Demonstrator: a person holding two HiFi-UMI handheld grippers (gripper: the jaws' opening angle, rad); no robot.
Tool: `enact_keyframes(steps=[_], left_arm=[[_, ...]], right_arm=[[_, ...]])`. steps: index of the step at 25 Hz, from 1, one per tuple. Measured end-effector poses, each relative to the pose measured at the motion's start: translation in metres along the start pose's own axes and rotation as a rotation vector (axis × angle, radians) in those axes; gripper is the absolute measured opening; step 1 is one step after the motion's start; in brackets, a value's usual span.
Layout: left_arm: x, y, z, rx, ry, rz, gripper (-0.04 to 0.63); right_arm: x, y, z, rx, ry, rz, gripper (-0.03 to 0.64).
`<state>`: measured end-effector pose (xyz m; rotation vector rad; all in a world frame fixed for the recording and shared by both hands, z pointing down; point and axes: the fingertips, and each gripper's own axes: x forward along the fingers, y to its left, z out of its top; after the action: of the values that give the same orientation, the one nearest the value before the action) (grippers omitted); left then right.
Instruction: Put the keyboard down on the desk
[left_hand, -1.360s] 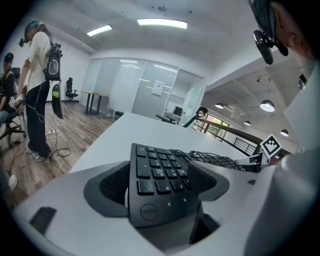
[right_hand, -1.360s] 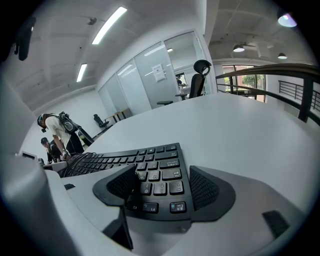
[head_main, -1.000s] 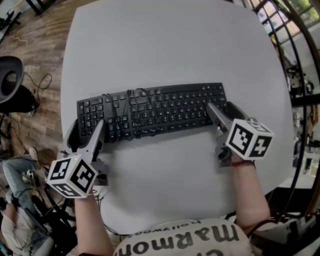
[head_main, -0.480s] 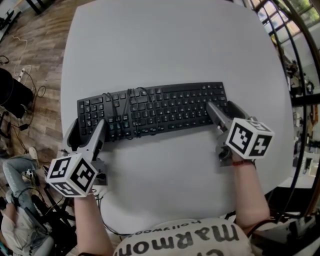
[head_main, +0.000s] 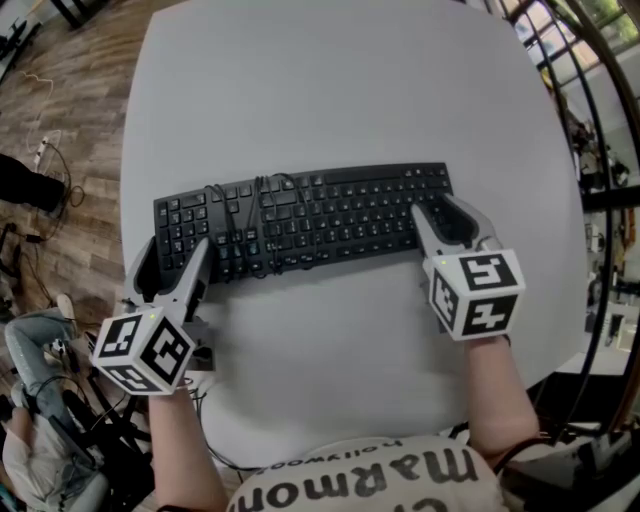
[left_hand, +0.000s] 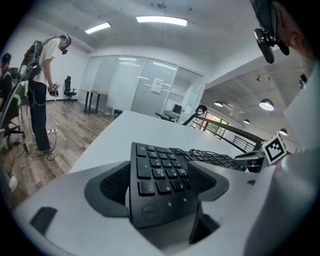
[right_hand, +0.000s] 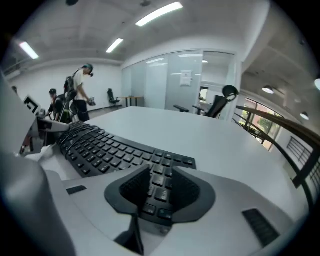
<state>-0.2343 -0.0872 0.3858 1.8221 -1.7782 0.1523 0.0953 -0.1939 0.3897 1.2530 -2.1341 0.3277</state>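
A black keyboard (head_main: 330, 215) lies flat across the middle of the white round desk (head_main: 340, 90), with its cable (head_main: 262, 225) looped over the keys. My left gripper (head_main: 170, 262) straddles its left front corner. In the left gripper view the keyboard's end (left_hand: 150, 170) fills the gap, one pad at the short edge and the other over the keys. My right gripper (head_main: 452, 215) sits at the right end. Its jaws have just been closing, with the keyboard's corner (right_hand: 157, 187) between them. Keys still show in the gap, and no pad is seen pressing.
Wooden floor (head_main: 60, 120) with cables lies to the desk's left, and a dark railing (head_main: 590, 150) runs along its right. A person (left_hand: 42, 75) stands far off at the left in the left gripper view. Bare desk top stretches beyond the keyboard.
The right gripper has rolled to a more level pose and its jaws have narrowed around the keyboard's right end. The keyboard and the left gripper have stayed put.
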Motion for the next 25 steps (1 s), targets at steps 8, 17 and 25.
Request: enact_keyframes(steps=[8,17,25], left_arm=[[0.000,-0.001,0.000,0.002,-0.001,-0.004,0.357],[0.000,0.002,-0.002,-0.011,0.053,-0.003,0.357],[0.005,0.007,-0.008,-0.033,0.134,0.001,0.356]], right_arm=[[0.005,0.019,0.004,-0.046,0.035,0.045,0.077],[0.005,0.019,0.005,-0.014,0.076,0.075,0.077],[0.007,0.020,0.005,-0.019,0.113,0.073,0.077]])
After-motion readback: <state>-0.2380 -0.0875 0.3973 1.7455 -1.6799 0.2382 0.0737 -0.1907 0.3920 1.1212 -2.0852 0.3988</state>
